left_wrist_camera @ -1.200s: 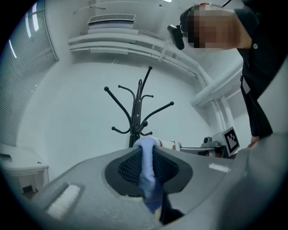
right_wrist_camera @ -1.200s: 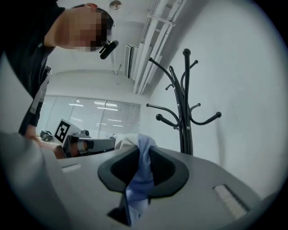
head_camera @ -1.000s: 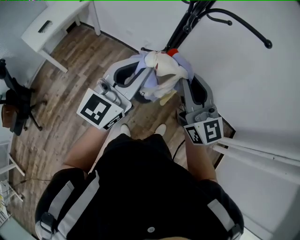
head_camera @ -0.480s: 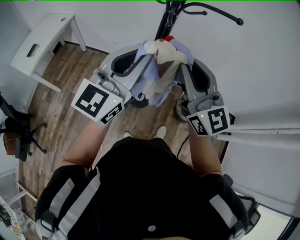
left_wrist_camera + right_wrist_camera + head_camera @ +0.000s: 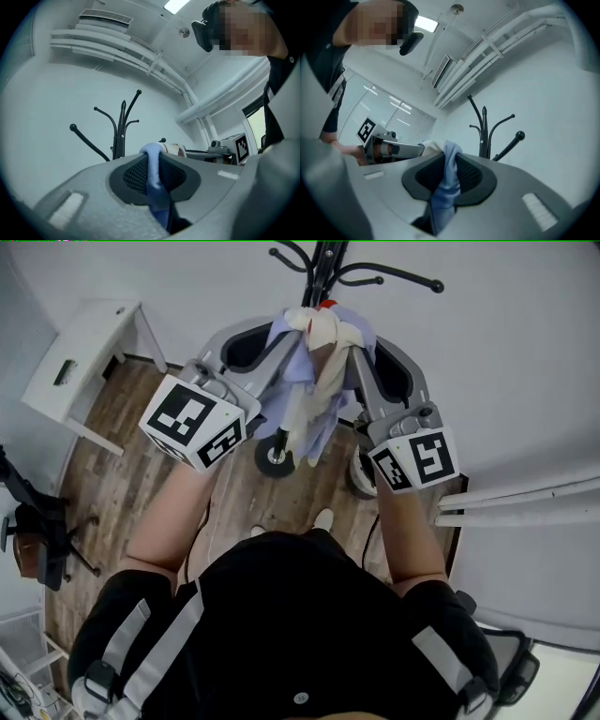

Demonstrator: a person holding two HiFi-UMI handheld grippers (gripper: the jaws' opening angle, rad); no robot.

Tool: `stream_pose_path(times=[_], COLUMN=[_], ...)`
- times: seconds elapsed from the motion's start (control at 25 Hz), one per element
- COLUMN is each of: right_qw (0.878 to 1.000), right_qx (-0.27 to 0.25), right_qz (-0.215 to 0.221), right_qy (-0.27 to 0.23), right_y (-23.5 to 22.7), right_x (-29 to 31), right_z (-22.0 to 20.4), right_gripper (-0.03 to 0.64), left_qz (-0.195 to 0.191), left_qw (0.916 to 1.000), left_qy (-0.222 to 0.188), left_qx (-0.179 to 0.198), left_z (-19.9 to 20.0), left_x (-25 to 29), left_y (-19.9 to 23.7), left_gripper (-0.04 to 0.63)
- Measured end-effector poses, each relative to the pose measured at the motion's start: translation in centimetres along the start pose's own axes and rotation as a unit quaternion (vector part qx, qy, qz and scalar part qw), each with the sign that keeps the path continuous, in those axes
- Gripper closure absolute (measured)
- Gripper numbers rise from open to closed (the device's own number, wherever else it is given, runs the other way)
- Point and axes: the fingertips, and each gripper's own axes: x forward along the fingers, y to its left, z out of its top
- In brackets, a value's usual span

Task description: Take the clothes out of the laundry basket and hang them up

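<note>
A light blue garment (image 5: 317,381) with a cream part and a bit of red hangs bunched between my two grippers, high in the head view. My left gripper (image 5: 281,332) is shut on its left side, and the blue cloth (image 5: 153,174) shows pinched between the dark pads. The right gripper (image 5: 362,334) is shut on the other side, with blue fabric (image 5: 448,183) squeezed between its pads. Just beyond the garment stands the black coat rack (image 5: 324,261), its curved hooks (image 5: 123,127) ahead of both grippers. The rack's hooks (image 5: 484,133) are bare.
The rack's round base (image 5: 275,456) sits on the wood floor below the garment. At the left there is a white desk (image 5: 86,362), with a black office chair (image 5: 36,532) nearer me. White pipes (image 5: 525,504) run along the wall on the right.
Both grippers have lifted the garment upward and closer to the coat rack. The cloth now hangs longer between them.
</note>
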Motion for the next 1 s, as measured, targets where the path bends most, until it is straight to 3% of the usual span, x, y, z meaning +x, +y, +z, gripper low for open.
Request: stream_pose_path(times=[0.28,0.44,0.76,1.0], right_qw=[0.999,0.998,0.998,0.995], right_qx=[-0.024,-0.031,-0.022,-0.025], right_qz=[-0.013,-0.029,-0.060,-0.090], right_qy=[-0.038,-0.043,0.003,0.021], right_y=[0.2,-0.9,-5.8,-5.9], right_x=[-0.3,-0.1,4.9,5.7], right_z=[1.6,0.2,-5.1,-8.8], right_gripper=[0.549,0.549,0.549,0.549], left_qz=[0.002,0.014,0.058,0.091], left_qw=[0.9982,0.9962,0.9970,0.9944], left_qy=[-0.018,-0.019,0.003,0.023], left_qx=[0.057,0.084,0.051,0.048], left_z=[1.7,0.6,-3.4,-7.8], left_x=[0.0,0.6,4.8,5.4], left_y=[-0.5,0.3,8.0,9.4], left_gripper=[0.546,0.546,0.546,0.546])
